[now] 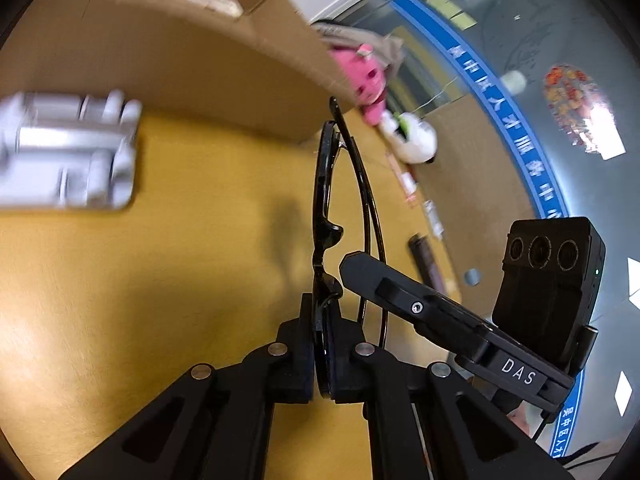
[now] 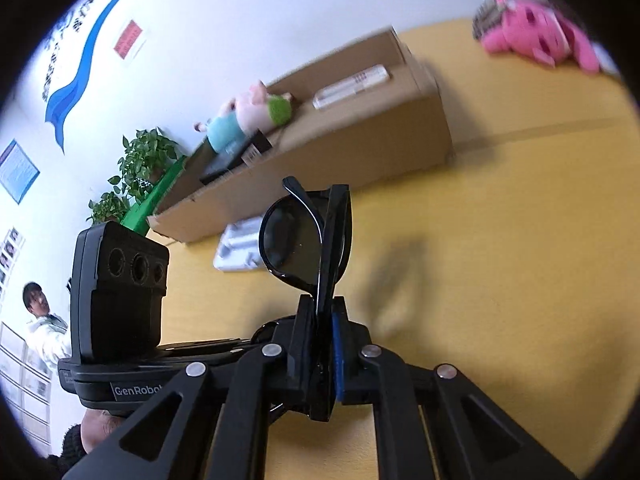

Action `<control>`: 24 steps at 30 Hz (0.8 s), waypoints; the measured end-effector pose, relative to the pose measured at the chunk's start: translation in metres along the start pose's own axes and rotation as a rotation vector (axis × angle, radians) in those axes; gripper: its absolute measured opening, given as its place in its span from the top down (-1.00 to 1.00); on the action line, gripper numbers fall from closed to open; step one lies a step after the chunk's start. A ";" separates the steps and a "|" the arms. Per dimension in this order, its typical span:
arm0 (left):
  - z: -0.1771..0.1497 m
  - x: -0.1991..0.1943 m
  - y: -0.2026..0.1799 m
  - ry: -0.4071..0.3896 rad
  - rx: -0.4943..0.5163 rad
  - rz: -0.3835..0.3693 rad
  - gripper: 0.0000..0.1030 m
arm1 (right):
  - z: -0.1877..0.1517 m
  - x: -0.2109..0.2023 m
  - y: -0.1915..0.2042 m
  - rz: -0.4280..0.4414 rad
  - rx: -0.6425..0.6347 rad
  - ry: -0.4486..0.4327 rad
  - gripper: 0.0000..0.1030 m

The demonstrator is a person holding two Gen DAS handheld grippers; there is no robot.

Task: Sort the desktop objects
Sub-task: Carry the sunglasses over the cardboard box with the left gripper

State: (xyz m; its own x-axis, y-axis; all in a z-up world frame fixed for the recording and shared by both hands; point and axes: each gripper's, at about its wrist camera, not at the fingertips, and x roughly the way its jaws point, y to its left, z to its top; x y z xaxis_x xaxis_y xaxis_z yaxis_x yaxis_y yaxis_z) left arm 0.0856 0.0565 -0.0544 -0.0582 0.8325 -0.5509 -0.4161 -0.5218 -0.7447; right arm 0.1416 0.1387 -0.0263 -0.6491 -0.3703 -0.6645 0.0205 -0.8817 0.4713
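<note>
Two grippers hold one pair of black sunglasses [image 2: 298,240] above the yellow table [image 2: 500,260]. The left gripper [image 1: 322,352] is pressed together on the glossy plastic frame near one lens, and the thin curved temples rise in front of it. The right gripper [image 2: 322,356] is likewise clamped on the sunglasses, at the lower edge of the frame; a blue pad shows on the inner face of one finger, and the round dark lens stands upright just above the fingertips. Both grippers are matte black, with round silver rivets on their arms.

Beyond the sunglasses lies a long brown cardboard box [image 2: 360,140], open on top, with flat smooth walls. Inside the box rest a white remote control [image 2: 351,86] of long rectangular shape, a soft plush pig [image 2: 250,114] in blue and green clothes, and a flat black item [image 2: 236,158]. Just in front of the box, on the table, is a pale moulded tray [image 1: 68,148] with rounded ridges, blurred in both views. To the right of the box lies a pink plush toy [image 2: 532,32], and near it a white rounded toy [image 1: 414,138].
</note>
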 end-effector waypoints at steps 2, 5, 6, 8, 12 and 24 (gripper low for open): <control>0.011 -0.010 -0.009 -0.022 0.016 -0.021 0.94 | 0.011 -0.010 0.009 0.002 -0.021 -0.029 0.85; 0.033 -0.024 -0.021 -0.049 0.043 -0.044 0.94 | 0.033 -0.021 0.023 0.006 -0.052 -0.071 0.85; 0.040 -0.028 -0.023 -0.055 0.051 -0.046 0.94 | 0.041 -0.023 0.028 0.006 -0.062 -0.083 0.85; 0.057 -0.035 -0.029 -0.069 0.066 -0.047 0.94 | 0.060 -0.024 0.037 0.004 -0.084 -0.106 0.85; 0.098 -0.039 -0.031 -0.082 0.062 -0.063 0.94 | 0.095 -0.026 0.045 -0.021 -0.120 -0.133 0.85; 0.227 -0.035 -0.009 -0.097 -0.010 -0.005 0.94 | 0.226 0.032 0.043 -0.052 -0.102 -0.054 0.85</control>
State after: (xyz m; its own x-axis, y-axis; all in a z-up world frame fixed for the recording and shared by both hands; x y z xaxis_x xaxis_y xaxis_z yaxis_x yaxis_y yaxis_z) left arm -0.1146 0.0741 0.0575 -0.1442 0.8490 -0.5083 -0.4074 -0.5191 -0.7514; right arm -0.0505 0.1547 0.1040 -0.6913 -0.3094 -0.6530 0.0613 -0.9255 0.3737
